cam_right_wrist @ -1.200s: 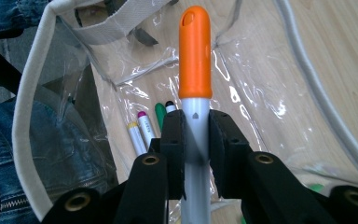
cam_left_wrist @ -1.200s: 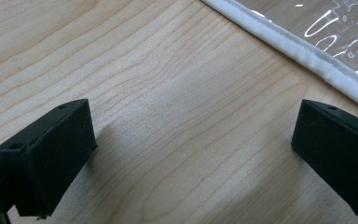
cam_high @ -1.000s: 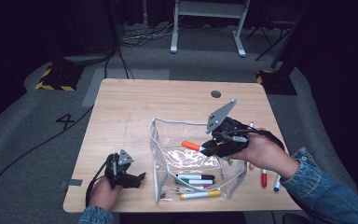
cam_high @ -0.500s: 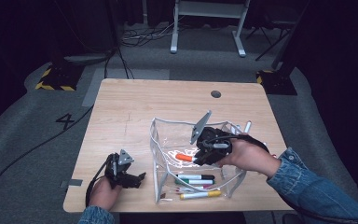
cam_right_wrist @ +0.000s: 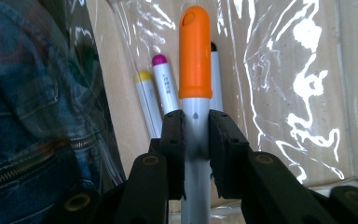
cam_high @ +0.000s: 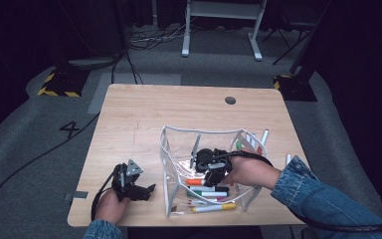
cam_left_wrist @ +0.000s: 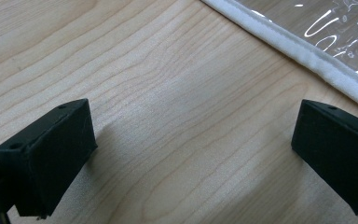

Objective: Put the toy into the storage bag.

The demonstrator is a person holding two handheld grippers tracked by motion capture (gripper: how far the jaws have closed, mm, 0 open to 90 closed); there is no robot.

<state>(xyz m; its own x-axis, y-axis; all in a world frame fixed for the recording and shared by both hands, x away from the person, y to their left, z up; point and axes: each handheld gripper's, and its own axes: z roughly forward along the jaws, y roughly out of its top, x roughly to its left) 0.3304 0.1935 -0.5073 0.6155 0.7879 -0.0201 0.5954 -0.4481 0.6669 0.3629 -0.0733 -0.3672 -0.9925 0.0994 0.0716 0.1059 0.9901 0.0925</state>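
left gripper (cam_high: pixel 146 189) jaws wide apart, right gripper (cam_high: pixel 199 182) jaws clamped

The table (cam_high: pixel 144 119) is pale wood, matt with a fine grain. The clear pouch (cam_high: pixel 179 144) at its 5 o'clock is glossy crinkly plastic, edged in white trim that's probably woven cloth. The orange-capped marker (cam_right_wrist: pixel 195 84) looks like smooth, slightly shiny plastic with a grey barrel. Gripper jaws are matt black plastic; the sleeve (cam_high: pixel 318 194) is denim.

A light wooden table (cam_high: pixel 144 117) with a small dark round hole (cam_high: pixel 230 100) carries a clear plastic pouch with white trim (cam_high: pixel 179 130) and loose markers (cam_high: pixel 264 137) just beside the pouch's far right corner.
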